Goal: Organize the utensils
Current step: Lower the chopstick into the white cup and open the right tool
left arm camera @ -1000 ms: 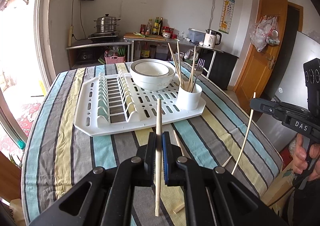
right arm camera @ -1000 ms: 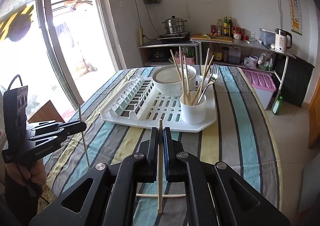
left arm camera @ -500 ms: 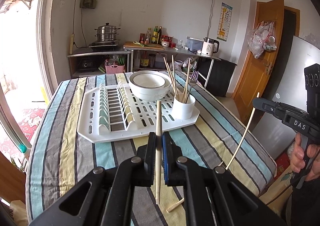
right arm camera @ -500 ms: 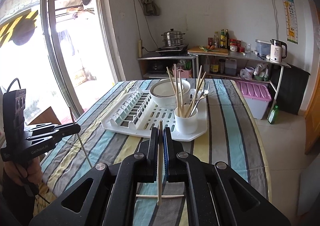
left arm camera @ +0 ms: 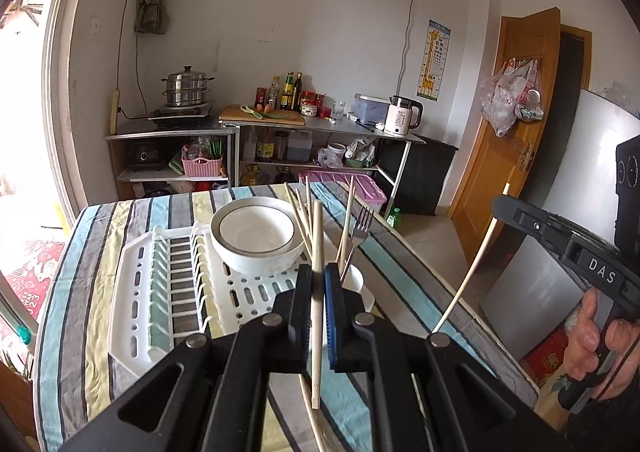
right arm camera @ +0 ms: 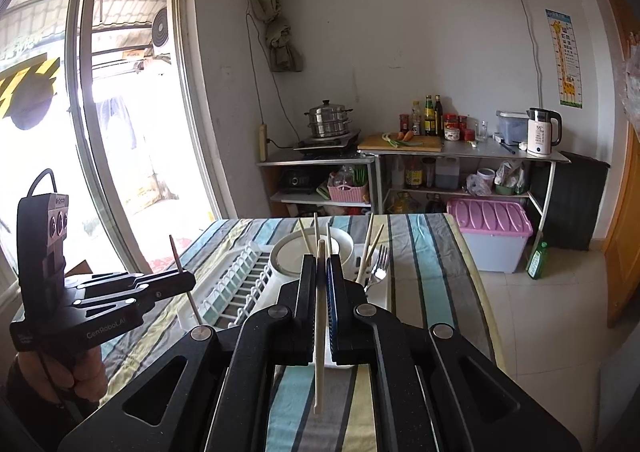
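My left gripper (left arm camera: 317, 284) is shut on a wooden chopstick (left arm camera: 317, 236) held upright above the table. My right gripper (right arm camera: 321, 272) is shut on a pale chopstick (right arm camera: 319, 332), also upright. In the left wrist view the right gripper (left arm camera: 505, 208) shows at the right with its chopstick (left arm camera: 472, 272) slanting down. In the right wrist view the left gripper (right arm camera: 184, 278) shows at the left. A white utensil cup (left arm camera: 356, 280) with several chopsticks and a fork (left arm camera: 362, 222) stands on the white drying rack (left arm camera: 136, 292), just beyond both grippers. Another chopstick (left arm camera: 310, 412) lies on the table.
A white bowl (left arm camera: 256, 240) sits on the rack behind the cup. The striped tablecloth (left arm camera: 64, 332) covers the table. Kitchen shelves (left arm camera: 256, 132) stand behind the table, a door and fridge (left arm camera: 592, 172) at the right, a window (right arm camera: 100, 132) at the left.
Both grippers have risen and tilted up, each with its chopstick still held. The rack and cup now sit lower and closer under the fingertips. A chopstick stays on the table.
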A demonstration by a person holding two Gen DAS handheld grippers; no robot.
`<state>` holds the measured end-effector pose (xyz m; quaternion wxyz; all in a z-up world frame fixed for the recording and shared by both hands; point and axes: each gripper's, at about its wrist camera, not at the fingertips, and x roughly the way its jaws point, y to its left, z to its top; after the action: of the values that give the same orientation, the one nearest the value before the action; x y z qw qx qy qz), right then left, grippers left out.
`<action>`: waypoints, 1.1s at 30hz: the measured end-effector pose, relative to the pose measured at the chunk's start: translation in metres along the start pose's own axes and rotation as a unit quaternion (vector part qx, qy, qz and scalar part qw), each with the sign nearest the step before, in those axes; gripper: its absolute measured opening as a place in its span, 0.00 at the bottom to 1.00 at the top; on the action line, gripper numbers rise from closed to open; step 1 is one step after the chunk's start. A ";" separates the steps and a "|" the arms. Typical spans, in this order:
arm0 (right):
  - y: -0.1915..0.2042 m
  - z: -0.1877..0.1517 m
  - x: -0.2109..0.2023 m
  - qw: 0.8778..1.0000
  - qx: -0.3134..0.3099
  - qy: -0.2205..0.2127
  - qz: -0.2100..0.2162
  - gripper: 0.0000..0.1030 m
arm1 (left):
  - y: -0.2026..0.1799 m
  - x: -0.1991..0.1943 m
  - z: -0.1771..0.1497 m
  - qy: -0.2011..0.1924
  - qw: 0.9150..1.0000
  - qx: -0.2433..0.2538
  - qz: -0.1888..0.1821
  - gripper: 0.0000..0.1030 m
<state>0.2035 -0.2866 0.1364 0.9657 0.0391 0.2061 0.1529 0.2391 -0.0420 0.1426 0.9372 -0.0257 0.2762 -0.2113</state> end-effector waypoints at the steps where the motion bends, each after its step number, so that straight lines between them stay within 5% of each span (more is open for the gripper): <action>1: -0.003 0.004 0.004 1.000 0.002 -0.003 0.000 0.04 | -0.001 0.005 0.005 -0.002 1.000 -0.002 -0.002 0.06; 18: -0.035 0.040 0.073 0.999 0.030 -0.025 0.005 0.04 | -0.002 0.084 0.064 -0.023 0.999 -0.026 -0.023 0.06; 33: -0.053 0.014 0.134 0.999 0.042 0.025 0.001 0.04 | 0.009 0.142 0.044 0.018 0.999 -0.044 -0.026 0.06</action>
<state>0.3404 -0.2954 0.0905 0.9575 0.0764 0.2369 0.1460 0.3735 -0.0948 0.1068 0.9244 -0.0707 0.3010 -0.2232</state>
